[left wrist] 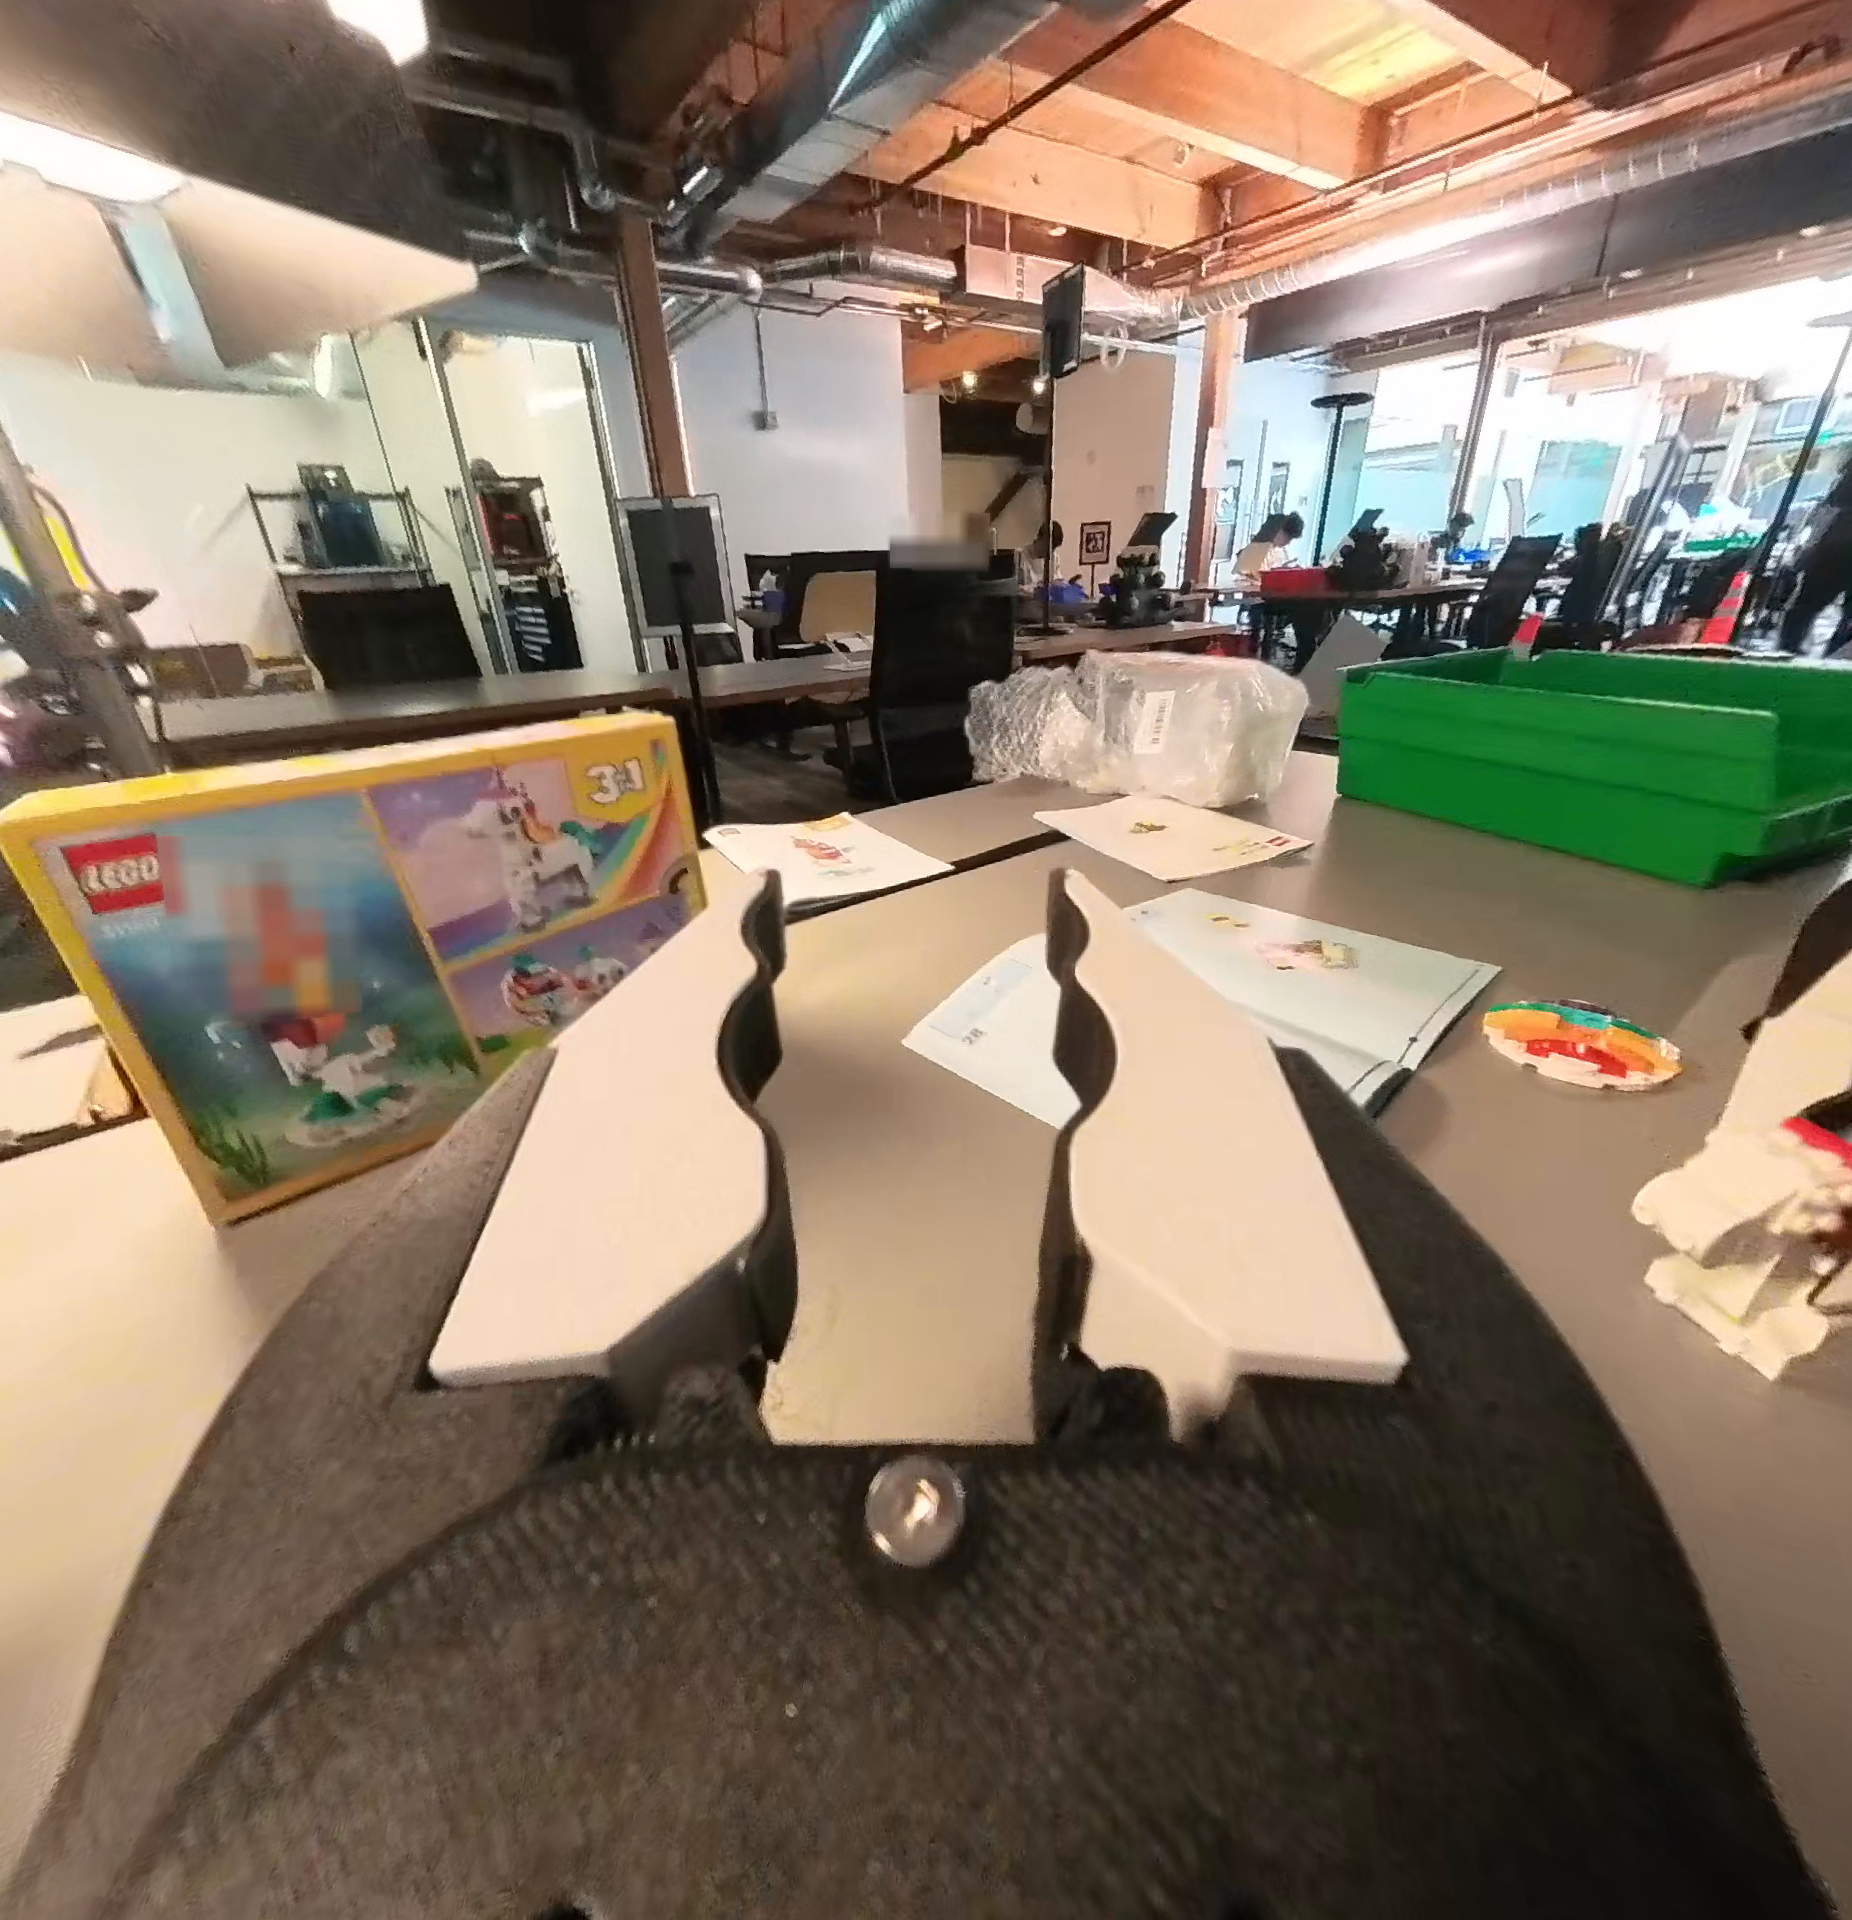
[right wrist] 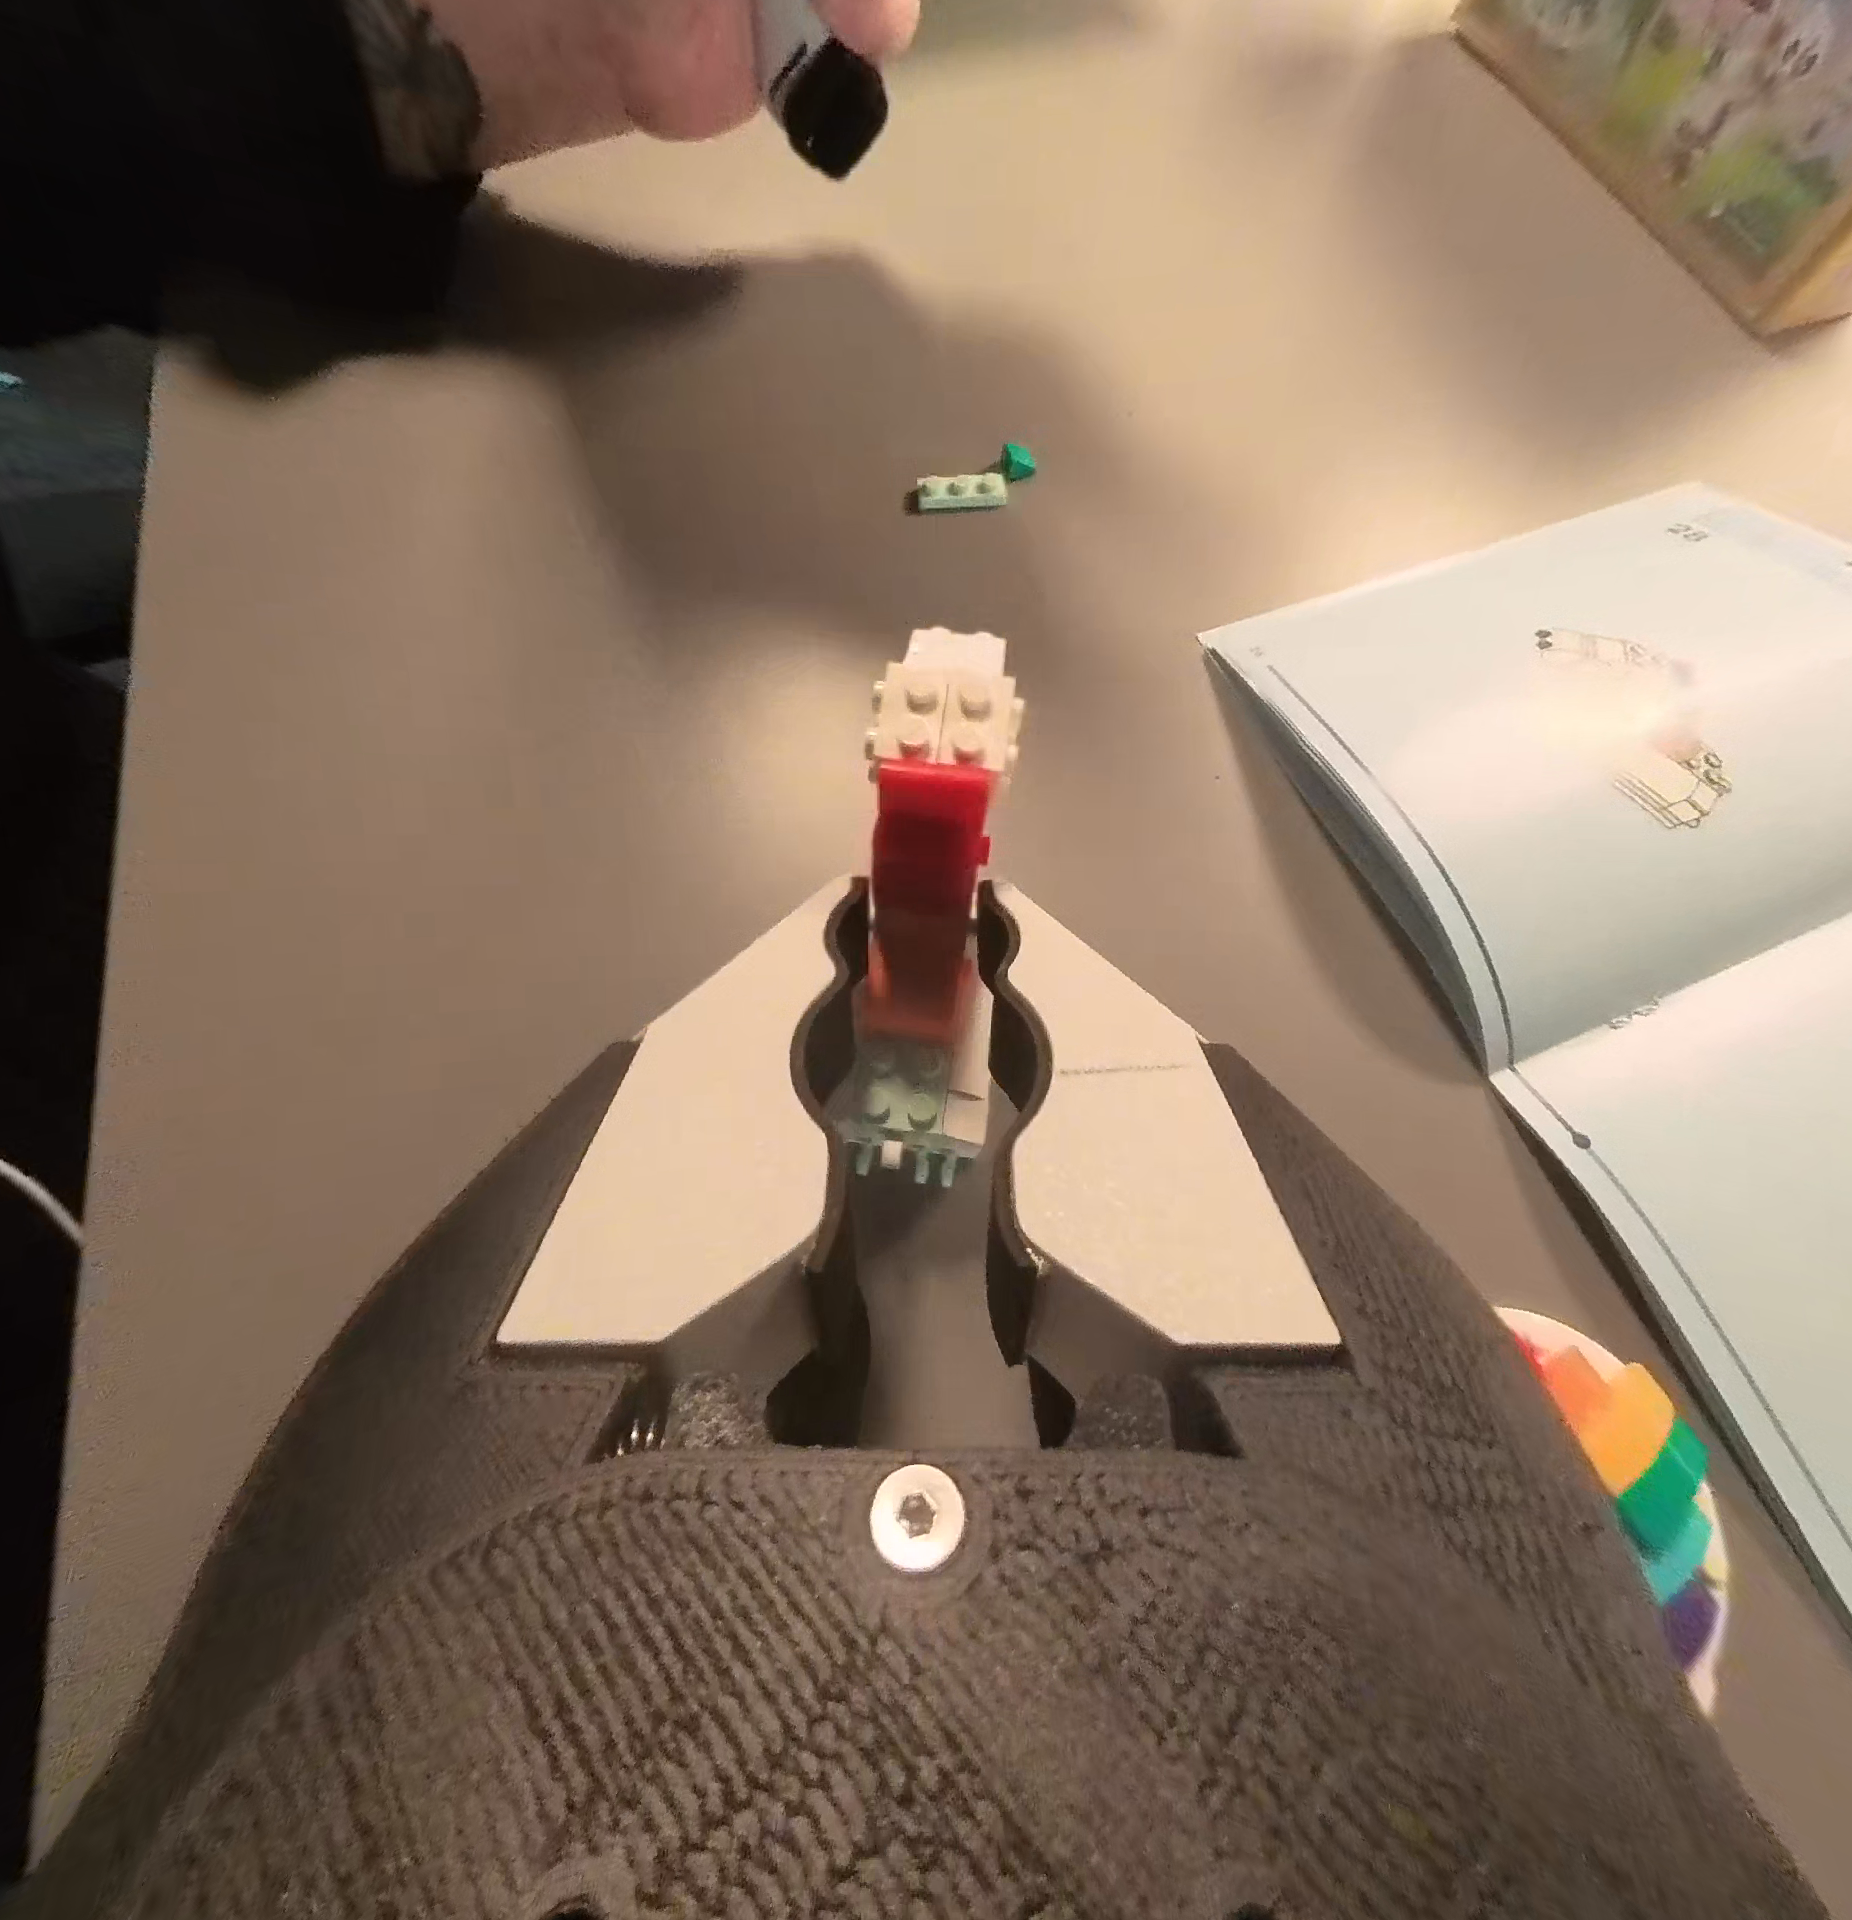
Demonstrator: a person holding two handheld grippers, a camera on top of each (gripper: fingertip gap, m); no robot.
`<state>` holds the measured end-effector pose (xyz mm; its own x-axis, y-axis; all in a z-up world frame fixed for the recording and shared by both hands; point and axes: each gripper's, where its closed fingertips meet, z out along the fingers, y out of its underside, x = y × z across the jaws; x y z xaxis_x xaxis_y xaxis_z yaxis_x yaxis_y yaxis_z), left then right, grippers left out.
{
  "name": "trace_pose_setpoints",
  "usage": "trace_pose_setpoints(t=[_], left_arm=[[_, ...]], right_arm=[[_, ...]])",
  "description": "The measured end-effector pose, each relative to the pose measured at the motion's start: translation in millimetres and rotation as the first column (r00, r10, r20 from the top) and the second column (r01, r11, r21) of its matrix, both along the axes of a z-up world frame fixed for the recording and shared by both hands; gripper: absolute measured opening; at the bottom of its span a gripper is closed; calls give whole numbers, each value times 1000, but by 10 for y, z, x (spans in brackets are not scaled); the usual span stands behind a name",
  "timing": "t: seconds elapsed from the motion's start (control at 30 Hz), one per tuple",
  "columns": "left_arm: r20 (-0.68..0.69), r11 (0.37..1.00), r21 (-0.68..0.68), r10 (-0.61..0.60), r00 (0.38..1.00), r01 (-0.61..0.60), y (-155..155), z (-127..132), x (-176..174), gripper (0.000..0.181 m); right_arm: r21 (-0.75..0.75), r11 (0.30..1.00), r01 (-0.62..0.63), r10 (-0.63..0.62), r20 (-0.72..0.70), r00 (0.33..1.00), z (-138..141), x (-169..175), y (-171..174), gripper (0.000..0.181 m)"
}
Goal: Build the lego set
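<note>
My left gripper [left wrist: 909, 902] is open and empty, raised above the grey table and pointing level across it. My right gripper [right wrist: 922, 894] is shut on a small lego model [right wrist: 927, 831] with a white head, red mane and pale green base, held above the table. The same model [left wrist: 1763, 1236] shows at the right edge of the left wrist view, in the right gripper. A pale green plate [right wrist: 961, 492] and a dark green slope piece [right wrist: 1020, 459] lie loose on the table ahead of it. A round rainbow lego build [left wrist: 1580, 1043] lies flat on the table and shows in the right wrist view [right wrist: 1618, 1475].
The yellow lego box [left wrist: 350, 977] stands at the left. An open instruction booklet [left wrist: 1306, 977] lies in the middle, also in the right wrist view [right wrist: 1628, 935]. Loose sheets [left wrist: 828, 854], a plastic bag [left wrist: 1140, 738] and a green bin [left wrist: 1618, 769] lie farther back. A hand [right wrist: 693, 62] holds a black handle. My right fingertips sit around 25 cm from my left ones. The pale green plate [right wrist: 961, 492] is about 12 cm from my right fingertips.
</note>
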<state>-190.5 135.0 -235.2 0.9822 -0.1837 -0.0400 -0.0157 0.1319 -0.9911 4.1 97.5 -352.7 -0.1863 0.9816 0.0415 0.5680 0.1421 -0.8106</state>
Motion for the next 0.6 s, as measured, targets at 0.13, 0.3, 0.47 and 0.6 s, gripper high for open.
trace_pose_setpoints(t=[0.13,0.3,0.47,0.6], left_arm=[[24,999,-32,-25,999,26,42,-85,45,50],[22,998,-45,-36,999,37,59,-126,72,51],[57,998,-50,-46,997,49,73,-147,72,52],[65,997,-58,-53,996,57,94,-190,93,56]], right_arm=[[2,1000,-10,10,-17,1000,-5,1,16,22],[-34,999,-32,31,-54,998,29,44,15,56],[-92,995,-25,4,-222,975,266,128,104,65],[-58,992,116,-130,-443,887,710,277,542,63]])
